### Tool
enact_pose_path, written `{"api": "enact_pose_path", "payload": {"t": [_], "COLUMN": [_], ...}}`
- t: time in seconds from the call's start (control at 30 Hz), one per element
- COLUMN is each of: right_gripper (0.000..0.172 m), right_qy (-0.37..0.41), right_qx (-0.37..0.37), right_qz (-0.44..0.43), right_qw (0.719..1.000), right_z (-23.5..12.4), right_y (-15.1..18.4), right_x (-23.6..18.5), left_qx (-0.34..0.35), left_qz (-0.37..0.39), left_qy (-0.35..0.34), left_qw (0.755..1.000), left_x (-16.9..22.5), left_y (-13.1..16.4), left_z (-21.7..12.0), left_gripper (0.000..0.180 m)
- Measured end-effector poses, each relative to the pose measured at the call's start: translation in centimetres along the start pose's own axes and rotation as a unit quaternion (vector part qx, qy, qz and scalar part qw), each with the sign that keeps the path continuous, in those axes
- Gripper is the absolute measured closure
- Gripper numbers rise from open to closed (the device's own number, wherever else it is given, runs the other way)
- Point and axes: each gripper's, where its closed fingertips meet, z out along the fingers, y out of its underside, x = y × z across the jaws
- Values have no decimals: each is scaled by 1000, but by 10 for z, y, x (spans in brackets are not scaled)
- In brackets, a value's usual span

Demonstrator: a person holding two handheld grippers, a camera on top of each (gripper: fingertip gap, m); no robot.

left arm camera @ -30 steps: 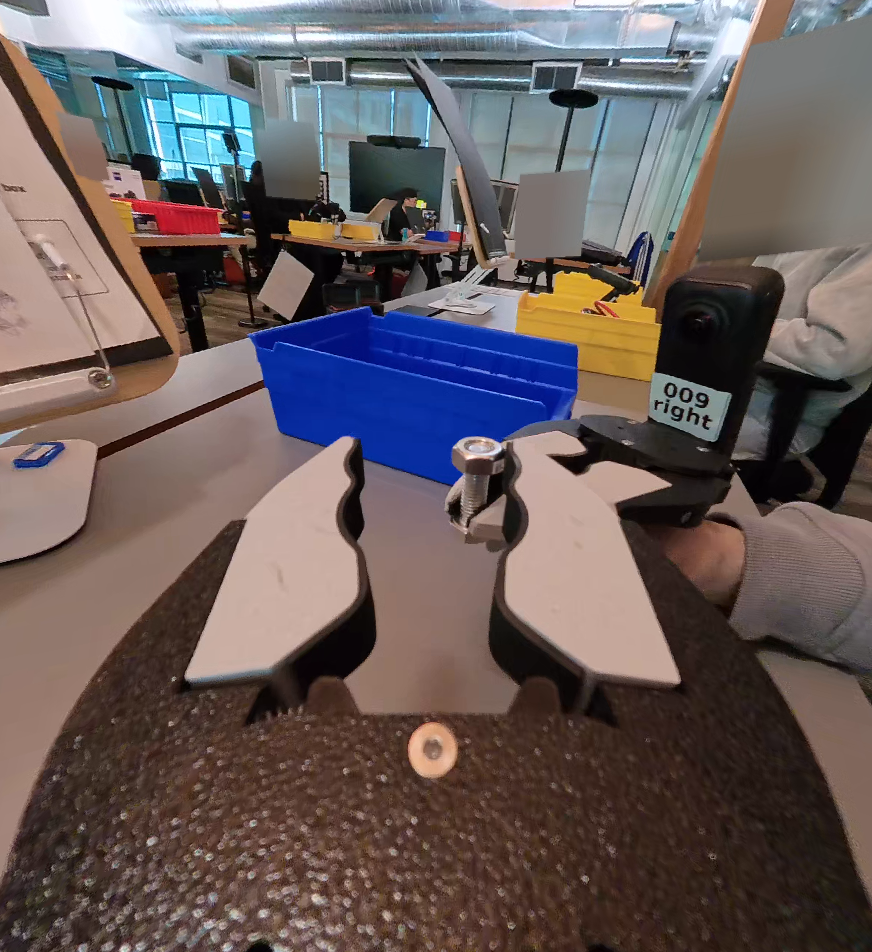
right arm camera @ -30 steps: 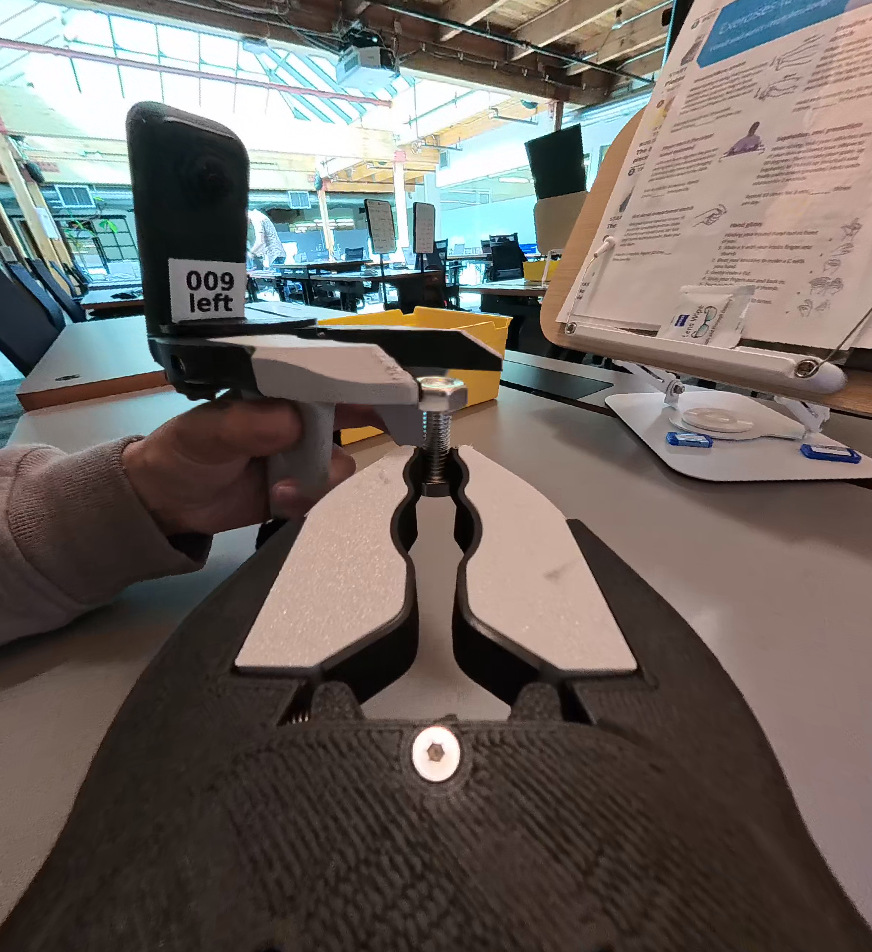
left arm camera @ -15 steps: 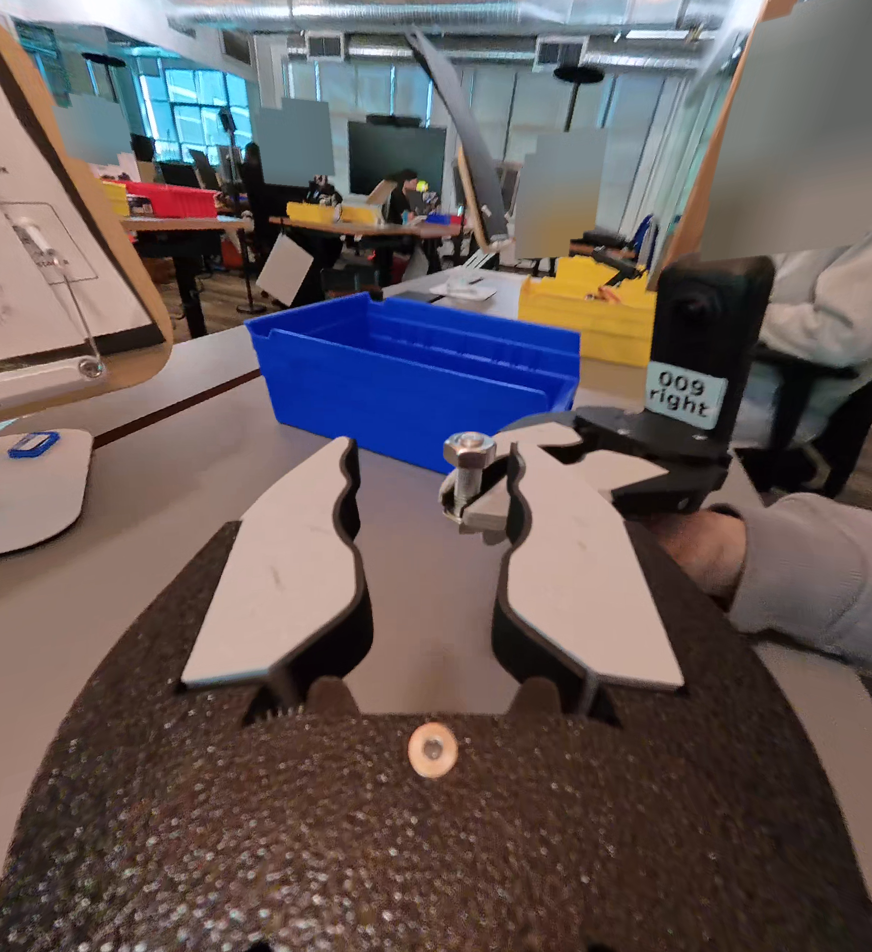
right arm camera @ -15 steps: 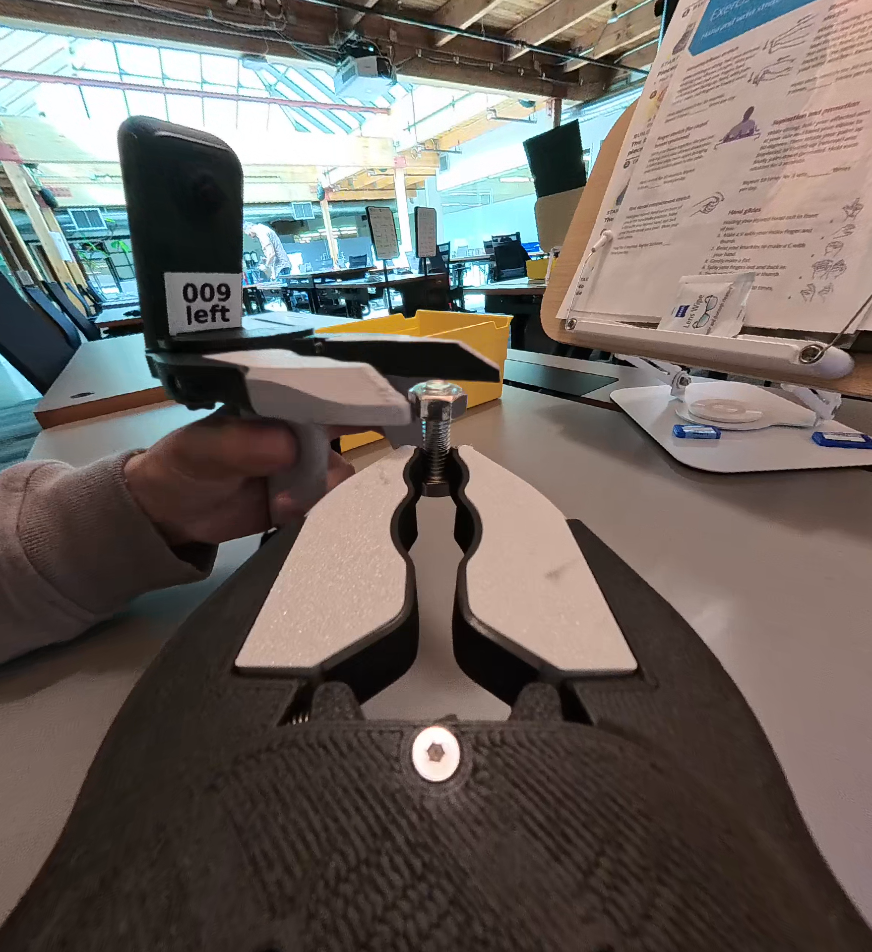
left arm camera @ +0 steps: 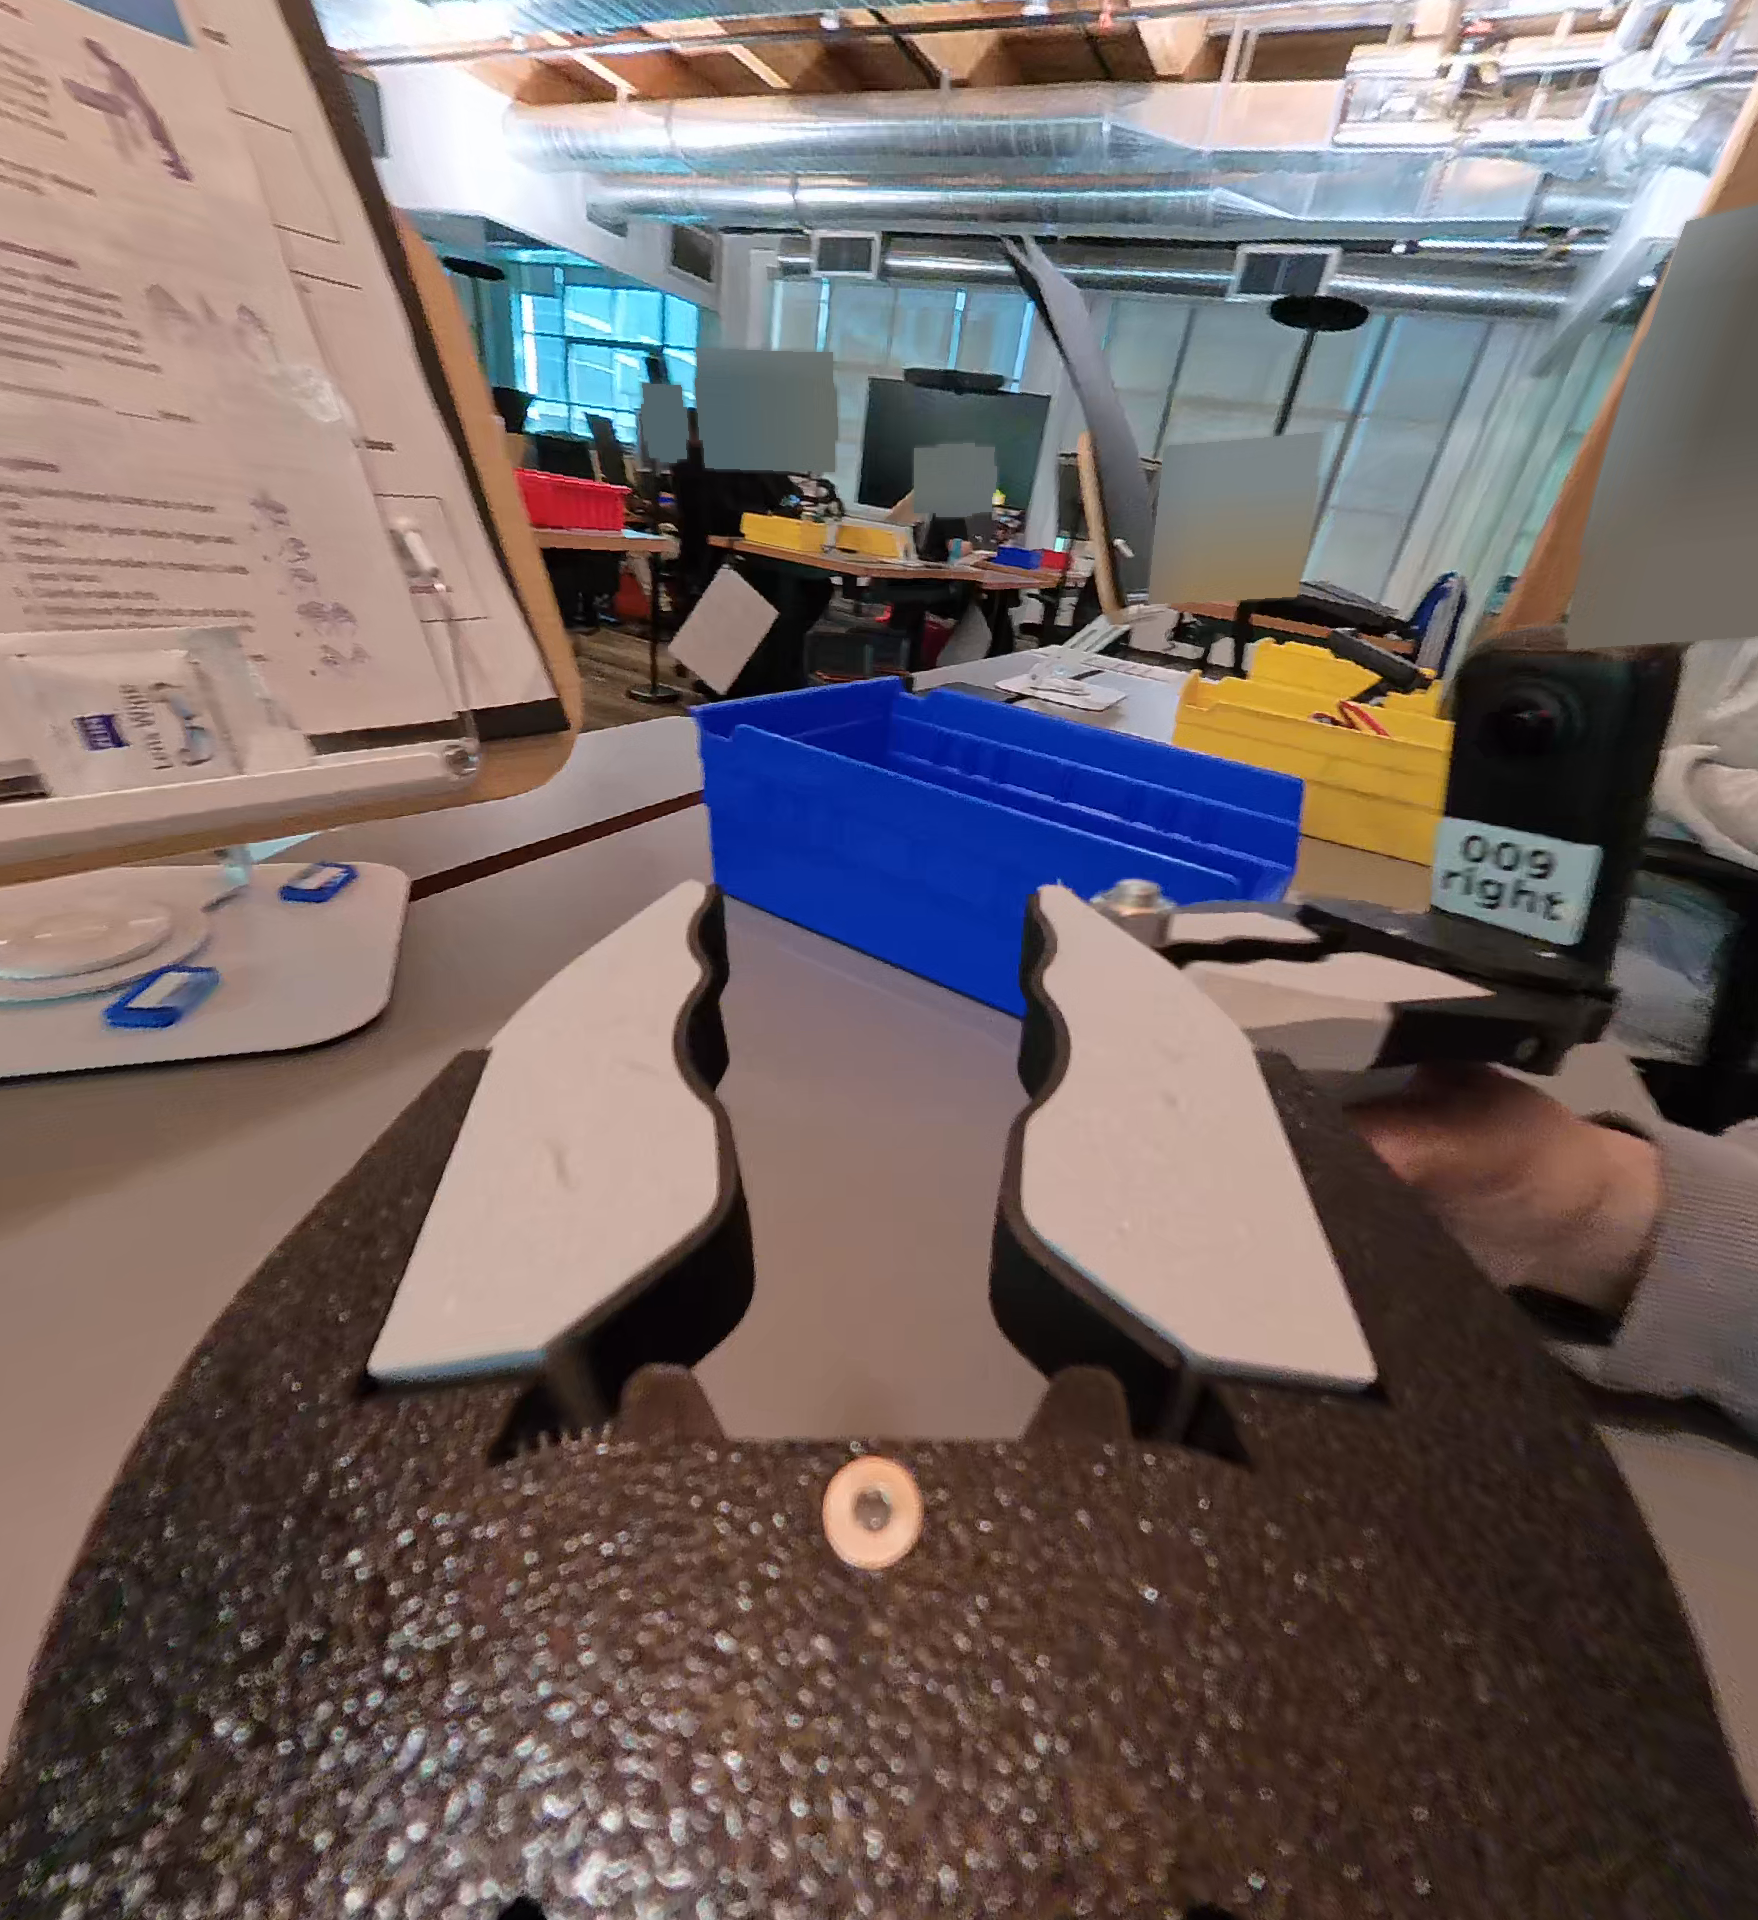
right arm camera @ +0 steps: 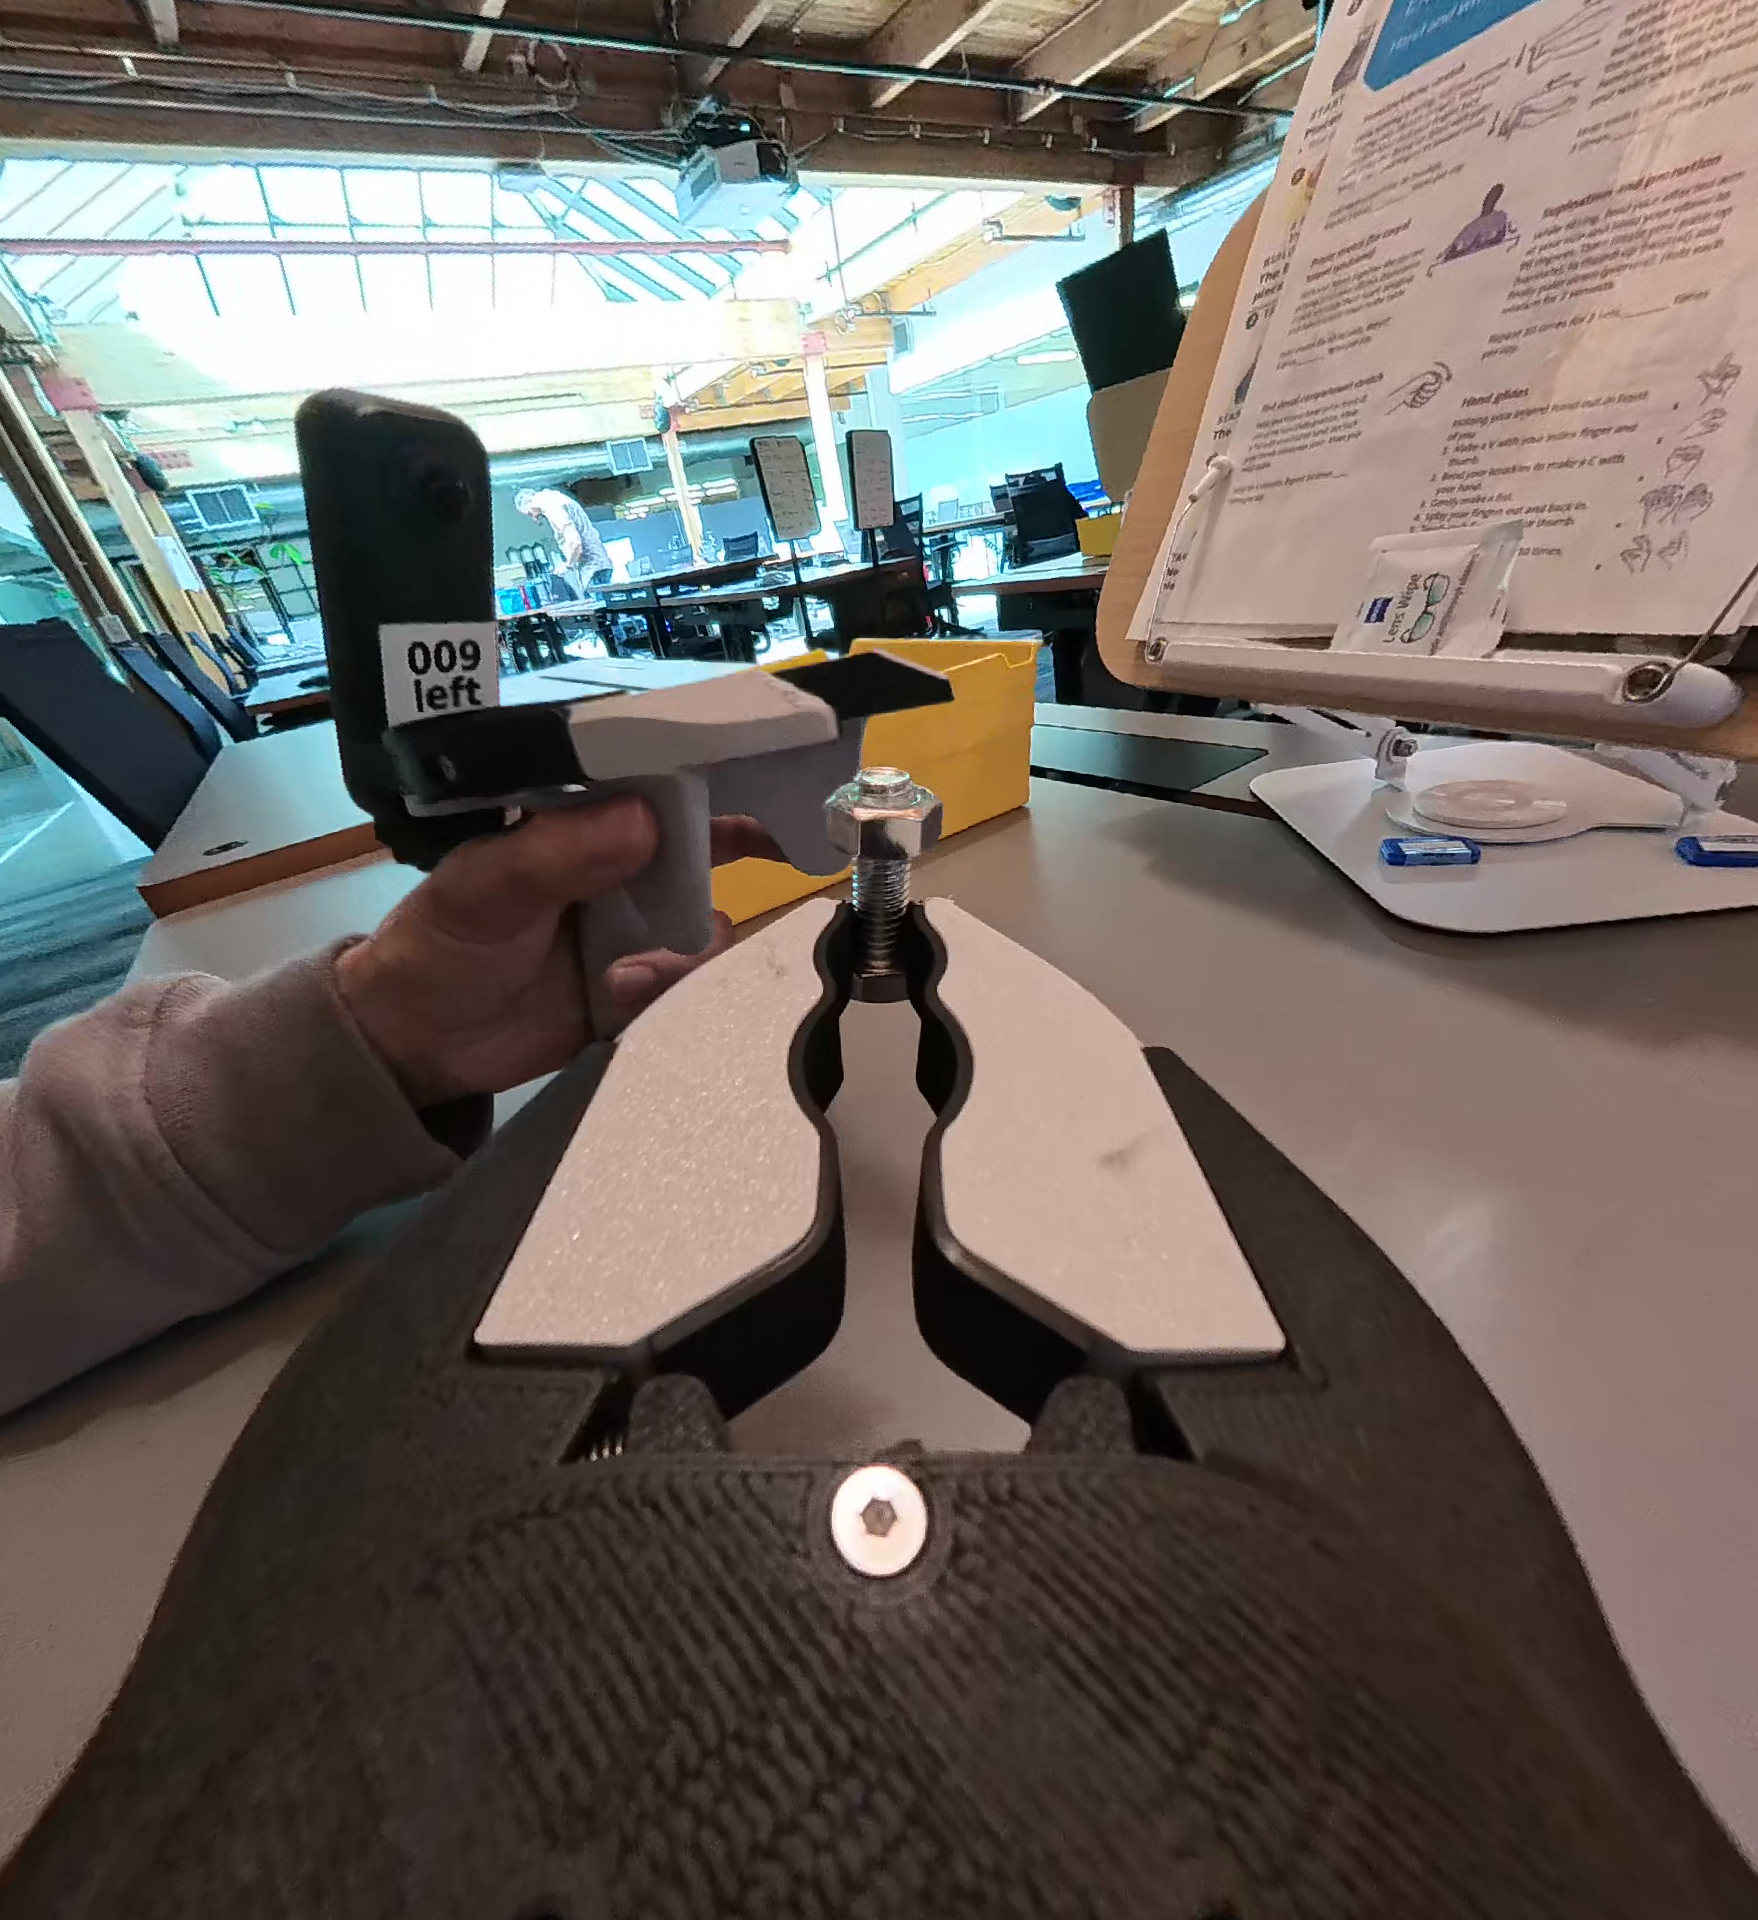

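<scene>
My right gripper [right arm camera: 880, 935] is shut on the threaded shaft of a silver bolt [right arm camera: 880, 899] and holds it upright above the grey table [right arm camera: 1374, 1143]. A hex nut [right arm camera: 882, 816] sits on the bolt's top end. My left gripper [left arm camera: 875, 935] is open and empty, with only table and bin between its fingers. In the right wrist view the left gripper [right arm camera: 750, 717] is just left of and slightly above the nut, not touching it. In the left wrist view the nut [left arm camera: 1129, 899] peeks out behind my right finger [left arm camera: 1145, 1091], held by the right gripper [left arm camera: 1270, 956].
A blue bin [left arm camera: 958, 821] stands ahead of the left gripper, with a yellow bin [left arm camera: 1311, 748] behind it. A document stand [left arm camera: 179, 416] with a white base [left arm camera: 179, 966] is at the left. A yellow bin [right arm camera: 968, 727] is behind the bolt. Hands hold both grippers. Left tips to right tips: about 6 cm.
My left gripper has drawn back from the nut, rising and shifting left, and stayed open. The nut was between its fingertips by the right finger and is now outside them. The right gripper keeps the bolt.
</scene>
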Motion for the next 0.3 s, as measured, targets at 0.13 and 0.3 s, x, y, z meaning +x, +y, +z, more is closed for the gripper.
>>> {"api": "enact_pose_path", "payload": {"t": [0.13, 0.3], "right_gripper": [163, 163], "right_qy": [11, 55], "right_qx": [-60, -150], "right_qz": [43, 0], "right_qw": [997, 987], "right_z": [-1, -39], "right_y": [-7, -41], "right_x": [-2, 15], "left_qx": [-7, -6], "left_qz": [3, -8], "left_qy": [-34, -21], "left_qw": [999, 1000], "left_x": [-16, -9], "left_y": [3, -1], "left_z": [-4, -3], "left_gripper": [128, 128]}}
